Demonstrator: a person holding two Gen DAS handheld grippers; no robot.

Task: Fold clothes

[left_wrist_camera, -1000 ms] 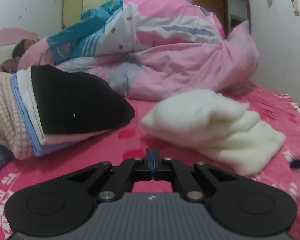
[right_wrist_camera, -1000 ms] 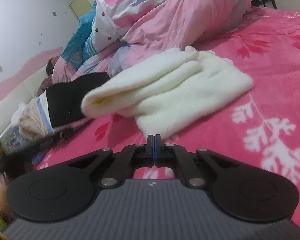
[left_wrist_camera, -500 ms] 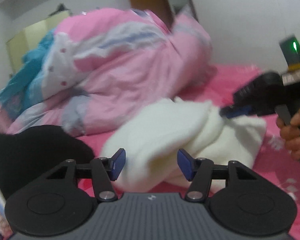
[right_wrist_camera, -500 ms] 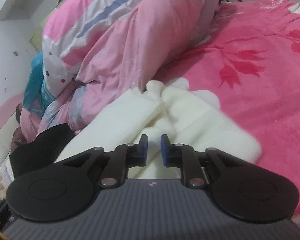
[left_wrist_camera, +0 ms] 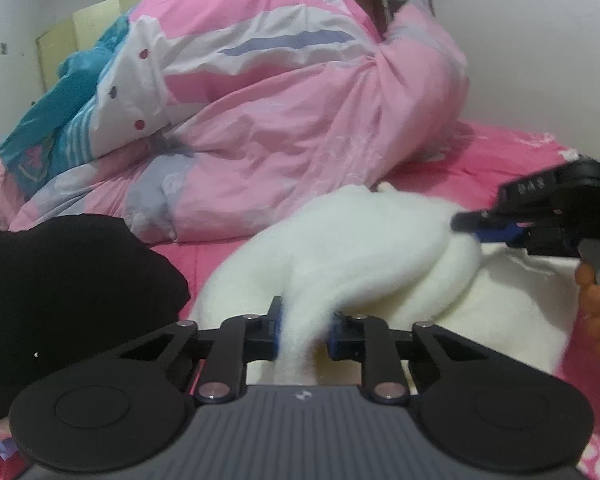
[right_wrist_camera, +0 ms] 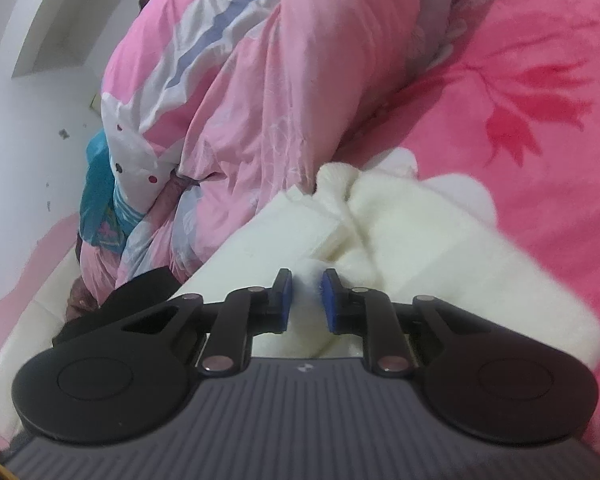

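Note:
A folded white fleece garment lies on the pink bed. In the left wrist view my left gripper has a fold at the garment's near edge between its blue pads, and its jaws are closing on it. My right gripper is closing too, with a tuft of the same garment pinched between its pads. From the left wrist view the right gripper shows at the garment's right side, held by a hand.
A bunched pink, white and blue duvet rises right behind the garment. A black folded garment tops a stack at the left. The pink flowered bed sheet stretches to the right, with a white wall beyond.
Both grippers moved in from in front of the garment to its edges. Each went from shut and empty to open, then closed onto the white fleece. The views rolled slightly.

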